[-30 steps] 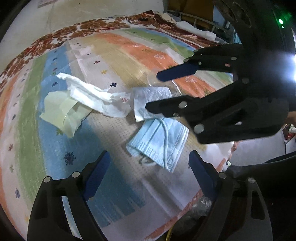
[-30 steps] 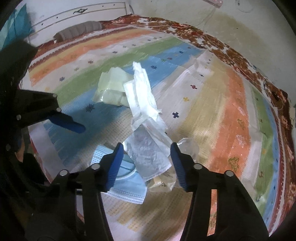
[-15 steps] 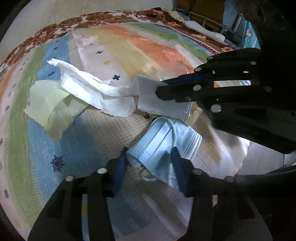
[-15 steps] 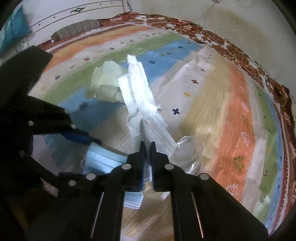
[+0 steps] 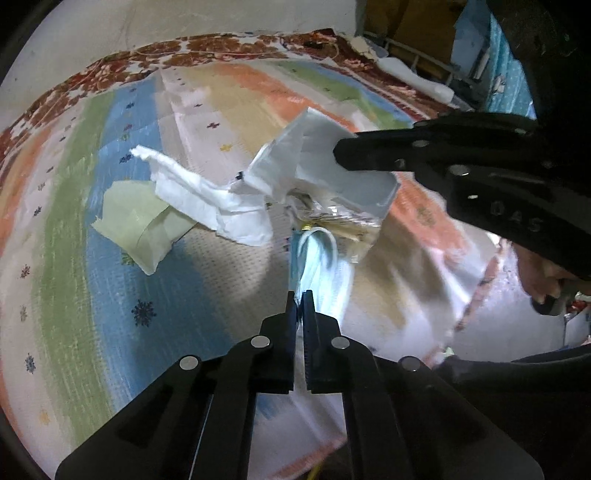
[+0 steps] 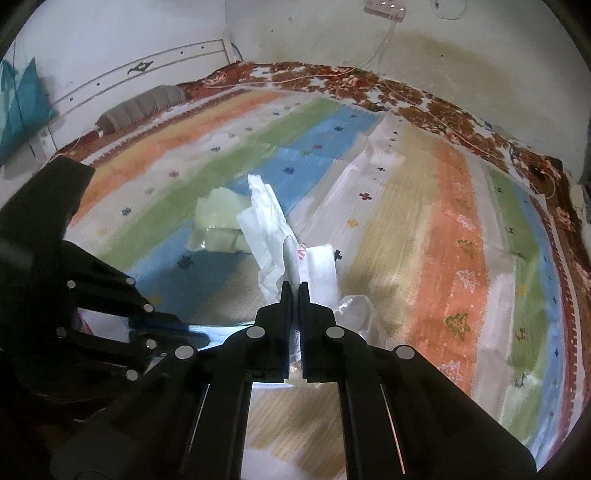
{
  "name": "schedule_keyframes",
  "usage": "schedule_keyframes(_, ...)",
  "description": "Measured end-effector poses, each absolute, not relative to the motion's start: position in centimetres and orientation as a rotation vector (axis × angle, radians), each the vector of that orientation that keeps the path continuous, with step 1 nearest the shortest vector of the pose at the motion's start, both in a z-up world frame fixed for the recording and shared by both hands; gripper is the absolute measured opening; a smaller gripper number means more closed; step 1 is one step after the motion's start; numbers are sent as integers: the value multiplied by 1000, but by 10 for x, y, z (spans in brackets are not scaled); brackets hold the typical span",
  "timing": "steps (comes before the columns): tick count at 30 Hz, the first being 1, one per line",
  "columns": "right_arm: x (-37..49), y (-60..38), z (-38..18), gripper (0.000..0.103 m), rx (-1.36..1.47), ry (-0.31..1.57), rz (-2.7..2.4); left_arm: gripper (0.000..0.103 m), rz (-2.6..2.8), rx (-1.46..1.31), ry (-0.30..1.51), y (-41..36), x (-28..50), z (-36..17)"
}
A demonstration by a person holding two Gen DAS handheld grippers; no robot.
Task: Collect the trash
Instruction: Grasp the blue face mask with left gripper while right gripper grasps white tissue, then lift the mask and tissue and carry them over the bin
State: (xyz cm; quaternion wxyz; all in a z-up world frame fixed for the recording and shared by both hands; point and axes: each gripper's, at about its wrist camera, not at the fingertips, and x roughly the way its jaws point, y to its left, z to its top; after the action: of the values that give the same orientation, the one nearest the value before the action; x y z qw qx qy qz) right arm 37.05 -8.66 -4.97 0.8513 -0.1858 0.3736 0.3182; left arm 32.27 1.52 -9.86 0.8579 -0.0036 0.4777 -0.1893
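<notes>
My left gripper [image 5: 300, 295] is shut on a light blue face mask [image 5: 314, 266] and holds it up off the striped bedspread [image 5: 74, 258]. My right gripper [image 6: 294, 288] is shut on a white plastic wrapper [image 6: 295, 258]; in the left wrist view the wrapper [image 5: 306, 162] hangs lifted from the right gripper [image 5: 341, 153], with a clear plastic bag [image 5: 347, 221] under it. A crumpled white tissue [image 5: 207, 199] and a pale green wrapper [image 5: 136, 225] lie on the bedspread to the left.
The bedspread's edge [image 5: 472, 310] runs at the right near a hand [image 5: 543, 269]. A grey bolster [image 6: 144, 107] and a white headboard [image 6: 147, 70] stand at the far side. A wall with a power strip [image 6: 384, 5] lies behind.
Both grippers have closed: the left on the face mask, the right on the white wrapper. Both pieces have risen off the bedspread.
</notes>
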Motion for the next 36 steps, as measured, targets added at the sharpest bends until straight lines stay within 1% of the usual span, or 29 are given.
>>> schedule_keyframes(9,349,-106,-22,3,-331,755,642,2,-373,-40,986,5,306,-65)
schedule_keyframes(11,345,-108,-16,3,-321,743,640,2,-362,-36,1007,2,303,-61)
schedule_keyframes(15,333,-110,-5,3,-310,727,650,2,-309,-119,1124,7,308,-69)
schedule_keyframes(17,328,-110,-3,3,-312,726,657,2,-293,-146,1133,10,306,-72)
schedule_keyframes(22,315,-112,2,3,-307,721,666,2,-271,-126,1125,11,298,-69)
schedule_keyframes(31,292,-123,11,3,-273,722,653,2,-195,-152,1034,24,277,-37)
schedule_keyframes(36,279,-131,14,3,-251,733,642,2,-177,-187,1016,29,264,-26)
